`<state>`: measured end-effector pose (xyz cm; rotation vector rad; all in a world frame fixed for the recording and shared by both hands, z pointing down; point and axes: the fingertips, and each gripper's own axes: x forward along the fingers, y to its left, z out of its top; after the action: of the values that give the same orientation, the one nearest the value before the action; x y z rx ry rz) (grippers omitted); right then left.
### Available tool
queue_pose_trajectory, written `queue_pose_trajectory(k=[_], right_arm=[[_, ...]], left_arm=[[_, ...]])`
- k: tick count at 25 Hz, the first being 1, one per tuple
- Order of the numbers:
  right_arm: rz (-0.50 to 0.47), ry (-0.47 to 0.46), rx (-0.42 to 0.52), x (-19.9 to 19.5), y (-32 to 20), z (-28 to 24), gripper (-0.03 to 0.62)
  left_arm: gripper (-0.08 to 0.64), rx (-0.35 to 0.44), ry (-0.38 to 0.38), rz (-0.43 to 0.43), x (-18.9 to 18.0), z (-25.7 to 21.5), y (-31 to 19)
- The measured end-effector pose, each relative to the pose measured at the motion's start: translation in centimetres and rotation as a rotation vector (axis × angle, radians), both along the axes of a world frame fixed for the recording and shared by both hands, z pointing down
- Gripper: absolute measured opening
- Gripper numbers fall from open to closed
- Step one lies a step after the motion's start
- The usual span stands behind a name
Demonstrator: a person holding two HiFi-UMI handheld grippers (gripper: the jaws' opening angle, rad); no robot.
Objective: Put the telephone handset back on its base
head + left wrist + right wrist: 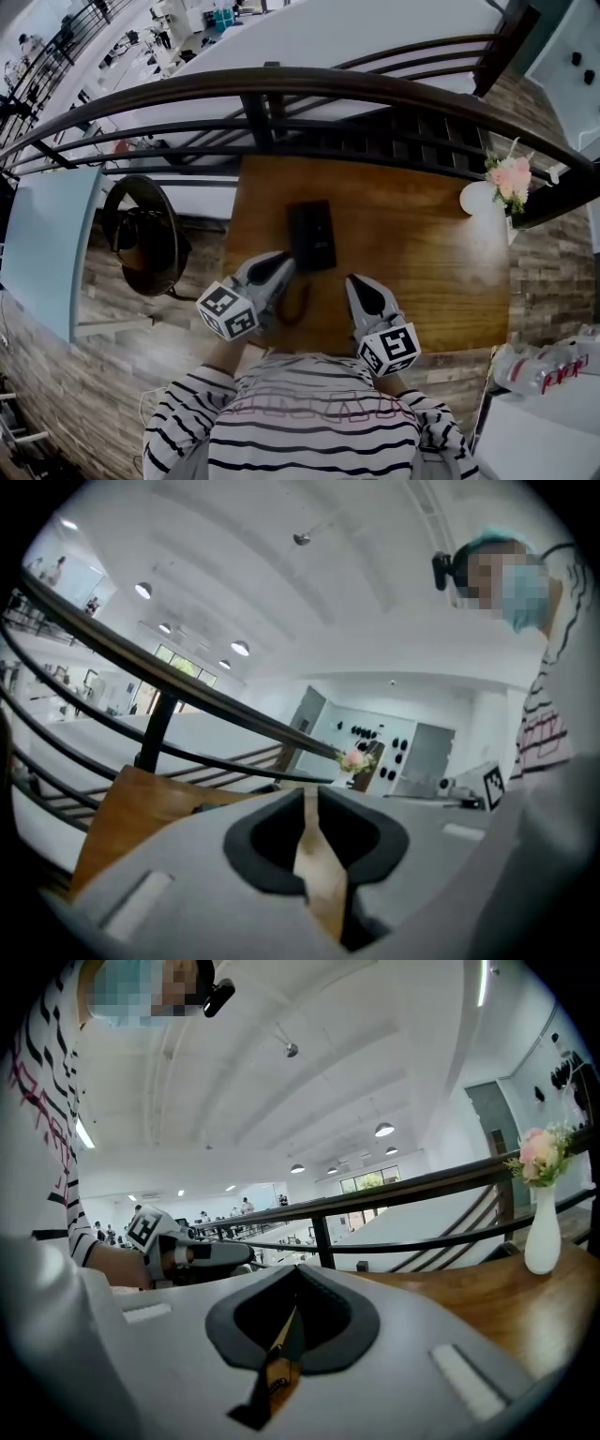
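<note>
The black telephone (311,234) lies mid-bench (422,253), its long axis pointing away from the person. It is just beyond the left tool (280,264), whose jaws stand slightly apart and empty (the handset seems already cradled). The right tool (357,283), closed on nothing, is farther off.

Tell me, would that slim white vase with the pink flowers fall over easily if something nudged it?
Probably yes: the vase is slim, with pink flowers bunched on top, so it looks top-heavy. It appears to be ceramic or glass, so it is likely fragile, and it stands near the table corner.
</note>
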<state>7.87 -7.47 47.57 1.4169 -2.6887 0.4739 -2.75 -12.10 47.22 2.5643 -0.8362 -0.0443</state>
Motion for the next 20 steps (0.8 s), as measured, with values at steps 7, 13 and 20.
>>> queue_pose_trajectory(k=[7,13,20], right_arm=[[0.016,0.01,0.022,0.2,0.9,-1.6,0.0],[0.03,0.013,0.027,0.1,2.2,-2.4,0.0],[0.049,0.008,0.035,0.5,3.3,-3.0,0.0]], left_arm=[[0.046,0.069,-0.08,0.018,0.1,-2.0,2.8],[0.044,0.112,-0.121,0.025,-0.2,-3.3,4.7],[0.045,0.162,-0.131,0.005,-0.7,-5.1,5.8]])
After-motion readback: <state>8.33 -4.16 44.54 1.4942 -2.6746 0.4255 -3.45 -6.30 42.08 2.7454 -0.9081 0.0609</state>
